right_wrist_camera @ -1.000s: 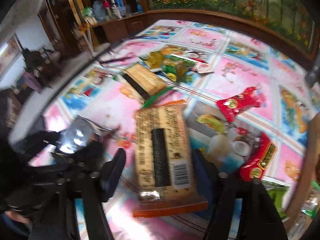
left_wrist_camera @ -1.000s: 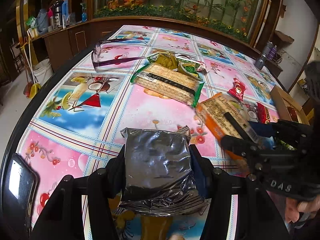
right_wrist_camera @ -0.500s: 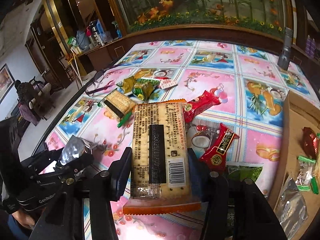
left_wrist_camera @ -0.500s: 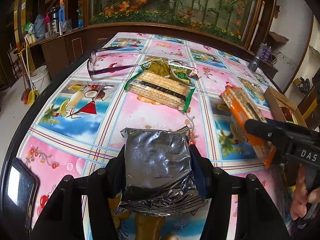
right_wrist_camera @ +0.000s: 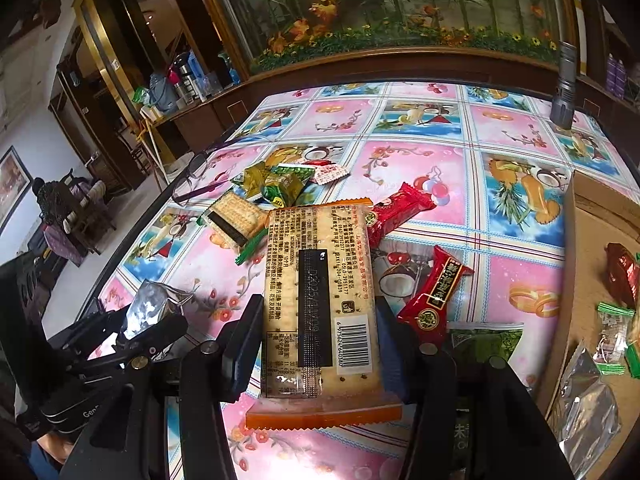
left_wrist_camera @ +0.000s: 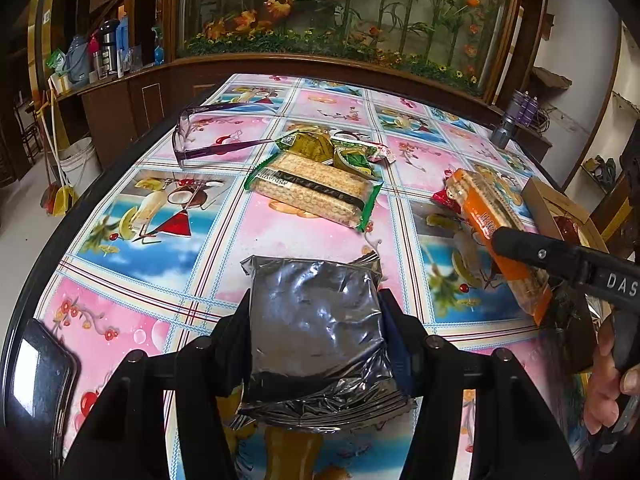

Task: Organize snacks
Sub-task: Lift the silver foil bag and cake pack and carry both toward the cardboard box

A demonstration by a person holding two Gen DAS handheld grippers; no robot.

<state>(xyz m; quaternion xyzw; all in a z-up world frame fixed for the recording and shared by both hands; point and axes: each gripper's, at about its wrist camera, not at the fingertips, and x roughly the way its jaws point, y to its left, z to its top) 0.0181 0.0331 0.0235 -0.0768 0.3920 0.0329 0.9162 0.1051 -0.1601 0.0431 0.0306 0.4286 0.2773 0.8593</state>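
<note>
Left wrist view: a table (left_wrist_camera: 304,236) with a pink fruit-print cloth fills the scene. Above it, the left gripper (left_wrist_camera: 316,320) clamps a silver foil packet (left_wrist_camera: 316,328). Right wrist view: the right gripper (right_wrist_camera: 318,328) grips an orange-edged cracker pack (right_wrist_camera: 320,304) beside a cardboard box (right_wrist_camera: 592,264).

Table (left_wrist_camera: 132,208) covered in pink-and-blue fruit-print cloth. Purple-framed glasses (left_wrist_camera: 208,140) lie near its far left edge. Dark phone (left_wrist_camera: 36,388) sits at the near left corner. Grey flashlight (right_wrist_camera: 563,92) stands upright at the far right edge. Past the table: a big aquarium-style mural (left_wrist_camera: 344,8) with bamboo and orange flowers, and a white bucket (left_wrist_camera: 82,160) on the floor to the left.
</note>
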